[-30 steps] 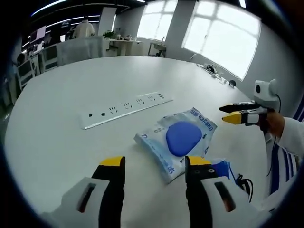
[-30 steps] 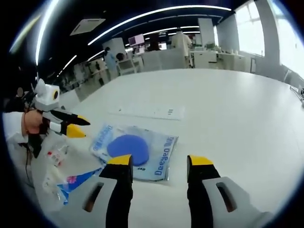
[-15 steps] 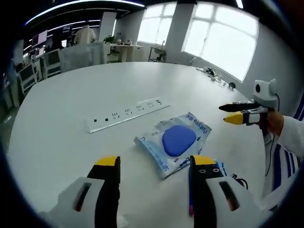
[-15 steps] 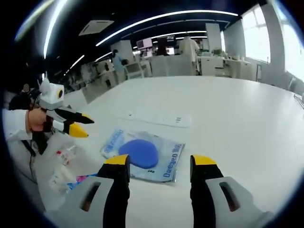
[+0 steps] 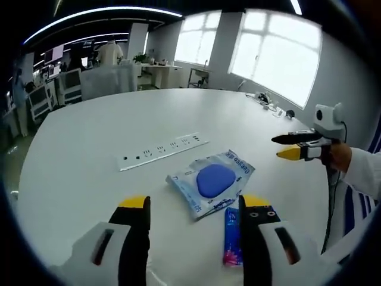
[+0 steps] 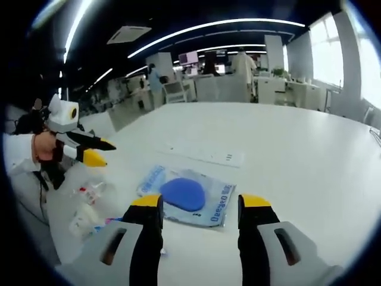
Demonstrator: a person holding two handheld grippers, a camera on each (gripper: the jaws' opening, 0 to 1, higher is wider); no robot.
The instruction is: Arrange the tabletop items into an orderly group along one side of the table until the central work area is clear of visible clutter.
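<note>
A clear packet holding a round blue pad (image 5: 212,179) (image 6: 187,193) lies in the middle of the white table (image 5: 89,149). A long white power strip (image 5: 164,152) (image 6: 205,156) lies just beyond it. A small blue and pink packet (image 5: 231,237) rests near my left gripper (image 5: 193,205), which is open and empty above the table's near edge. My right gripper (image 6: 200,204) is open too, hovering short of the blue pad packet. Clear plastic packets (image 6: 86,205) lie by the table edge at left in the right gripper view. The right gripper (image 5: 284,146) shows at the right of the left gripper view, the left gripper (image 6: 98,151) at the left of the right gripper view.
The round table runs far back toward desks, chairs and people (image 5: 110,50) in an open office. Bright windows (image 5: 271,50) fill one wall. Small items and cables (image 5: 271,101) sit at the table's far edge. A black cable (image 5: 327,202) hangs below the right hand.
Both cameras have drawn back and up, so the blue pad packet looks smaller and farther. The blue and pink packet has come out from behind my left jaw. Both grippers stay open.
</note>
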